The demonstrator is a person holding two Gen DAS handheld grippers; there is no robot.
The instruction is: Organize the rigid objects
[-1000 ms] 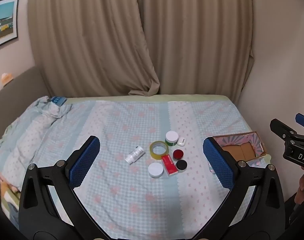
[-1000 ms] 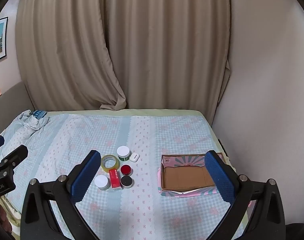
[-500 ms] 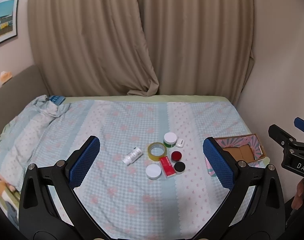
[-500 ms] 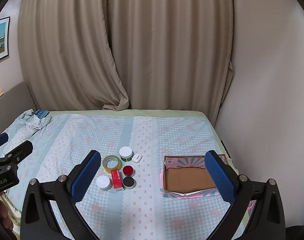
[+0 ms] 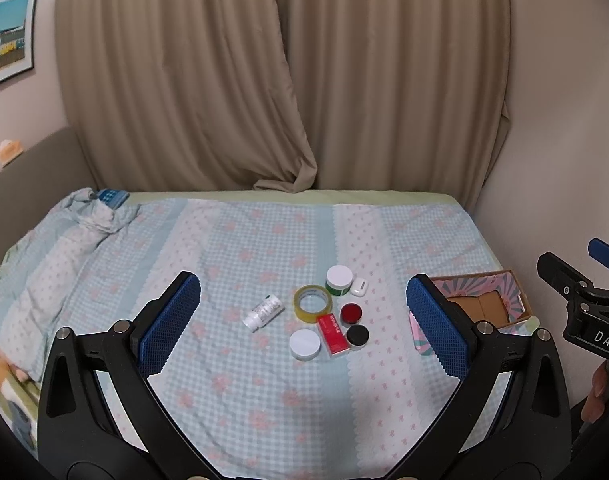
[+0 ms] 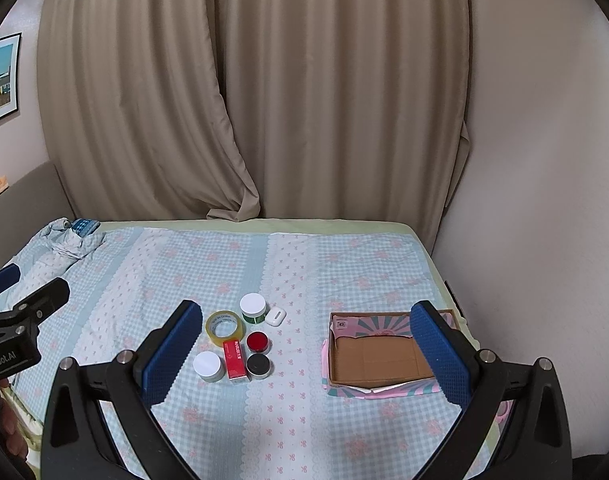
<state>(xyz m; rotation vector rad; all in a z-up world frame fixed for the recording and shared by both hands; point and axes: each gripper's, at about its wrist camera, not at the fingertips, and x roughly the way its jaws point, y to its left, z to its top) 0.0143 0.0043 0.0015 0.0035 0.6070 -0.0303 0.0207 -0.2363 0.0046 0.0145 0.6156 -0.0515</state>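
Observation:
A cluster of small objects lies mid-bed: a tape roll (image 5: 312,303), a green jar with white lid (image 5: 338,279), a white earbud case (image 5: 359,286), a red-lidded jar (image 5: 351,313), a black-lidded jar (image 5: 357,335), a red box (image 5: 333,334), a white-lidded jar (image 5: 304,343) and a small white bottle (image 5: 263,312) lying on its side. An empty cardboard box (image 6: 378,354) sits to the right. My left gripper (image 5: 304,320) and right gripper (image 6: 306,350) both hover open above the near bed, holding nothing.
The bed (image 6: 344,264) has a blue checked floral sheet, with a bunched blanket (image 5: 84,220) and a blue object (image 5: 111,197) at the far left corner. Beige curtains (image 5: 288,80) hang behind. A wall (image 6: 544,200) borders the right side.
Both grippers have drawn back and risen slightly, so the objects look a bit smaller and farther. Nothing on the bed has moved.

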